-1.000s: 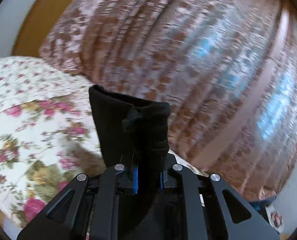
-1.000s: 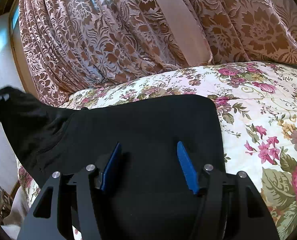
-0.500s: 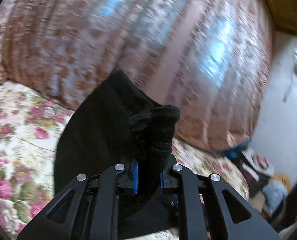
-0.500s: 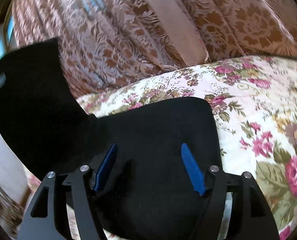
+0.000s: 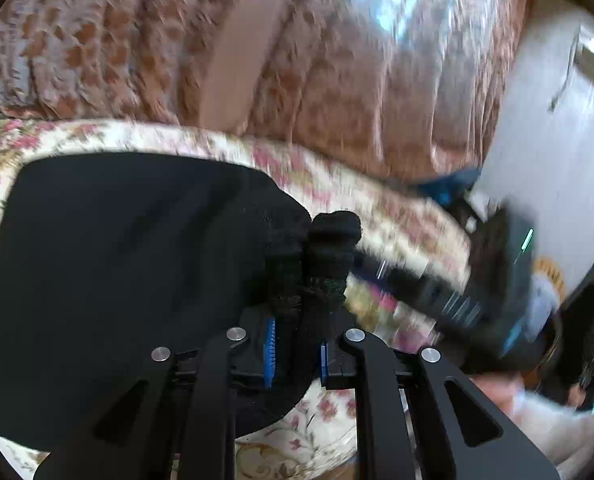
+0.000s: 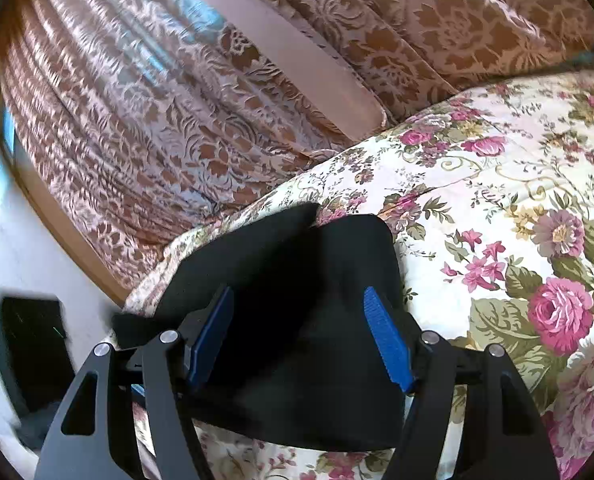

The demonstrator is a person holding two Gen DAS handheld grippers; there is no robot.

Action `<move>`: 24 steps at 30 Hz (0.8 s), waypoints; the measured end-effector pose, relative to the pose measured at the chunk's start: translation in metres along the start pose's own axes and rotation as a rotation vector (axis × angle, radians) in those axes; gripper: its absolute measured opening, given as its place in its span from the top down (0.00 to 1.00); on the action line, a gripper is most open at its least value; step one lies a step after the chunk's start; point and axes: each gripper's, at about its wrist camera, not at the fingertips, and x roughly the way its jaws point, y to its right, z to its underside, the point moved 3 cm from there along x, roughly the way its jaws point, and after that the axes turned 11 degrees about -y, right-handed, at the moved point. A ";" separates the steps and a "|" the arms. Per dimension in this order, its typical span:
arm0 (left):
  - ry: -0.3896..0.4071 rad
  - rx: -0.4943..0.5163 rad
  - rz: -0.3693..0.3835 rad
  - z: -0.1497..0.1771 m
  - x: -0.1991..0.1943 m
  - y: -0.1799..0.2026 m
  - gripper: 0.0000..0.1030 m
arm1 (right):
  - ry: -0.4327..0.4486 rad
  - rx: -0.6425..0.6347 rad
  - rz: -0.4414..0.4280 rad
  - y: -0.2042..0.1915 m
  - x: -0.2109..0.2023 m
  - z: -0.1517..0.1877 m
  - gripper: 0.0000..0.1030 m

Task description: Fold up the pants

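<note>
One floral bedspread [image 6: 497, 184] | brown patterned curtains [image 6: 145, 112] behind | white wall [image 5: 545, 152]

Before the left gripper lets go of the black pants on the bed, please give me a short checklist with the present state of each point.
1. Left gripper shut on a bunched end of the black pants: ok.
2. Right gripper free of the cloth: ok; its fingers stand apart above the pants with nothing pinched.
3. Pants resting on the floral bedspread: ok for the main part; the held end is not laid down yet.
4. Folded layers lying flat: not ok; a ridge stands up in the right wrist view.
5. Edges lined up: cannot tell; the lower layer is hidden.
6. Left wrist view sharp enough to judge placement: not ok; it is blurred.
</note>
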 end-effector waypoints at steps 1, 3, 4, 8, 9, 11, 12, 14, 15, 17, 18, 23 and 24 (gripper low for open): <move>-0.035 0.013 -0.025 0.003 0.009 0.000 0.87 | -0.001 0.014 -0.017 0.000 0.000 -0.002 0.34; -0.048 0.025 -0.046 0.009 0.015 -0.002 0.81 | -0.012 0.022 -0.039 -0.003 0.000 -0.003 0.34; -0.043 0.021 -0.021 0.010 0.012 -0.002 0.73 | -0.024 0.015 -0.048 -0.007 0.001 -0.003 0.34; 0.049 -0.008 0.107 0.009 -0.025 -0.004 0.33 | -0.069 -0.013 -0.063 -0.019 0.010 -0.002 0.34; 0.083 -0.008 0.111 0.009 -0.036 -0.004 0.33 | -0.083 -0.015 -0.060 -0.020 0.014 -0.001 0.34; 0.129 -0.021 0.086 0.006 -0.054 -0.012 0.33 | -0.120 -0.012 -0.022 -0.020 0.025 -0.001 0.34; 0.155 -0.034 0.050 0.004 -0.063 -0.020 0.33 | -0.136 -0.005 -0.012 -0.019 0.029 -0.002 0.34; 0.197 -0.075 -0.043 0.003 -0.077 -0.039 0.33 | -0.179 0.011 -0.016 -0.018 0.039 -0.002 0.33; 0.213 -0.107 -0.086 0.004 -0.083 -0.052 0.33 | -0.201 0.023 -0.017 -0.017 0.043 -0.002 0.33; 0.238 -0.204 -0.157 0.006 -0.095 -0.084 0.33 | -0.225 0.070 -0.046 -0.011 0.050 0.000 0.33; 0.252 -0.261 -0.190 0.009 -0.102 -0.103 0.33 | -0.232 0.086 -0.050 -0.009 0.051 -0.001 0.33; 0.202 -0.446 -0.291 0.023 -0.104 -0.170 0.32 | -0.248 0.127 -0.068 -0.007 0.057 -0.006 0.46; 0.178 -0.461 -0.303 0.028 -0.100 -0.176 0.32 | -0.252 0.126 -0.063 -0.007 0.058 -0.006 0.50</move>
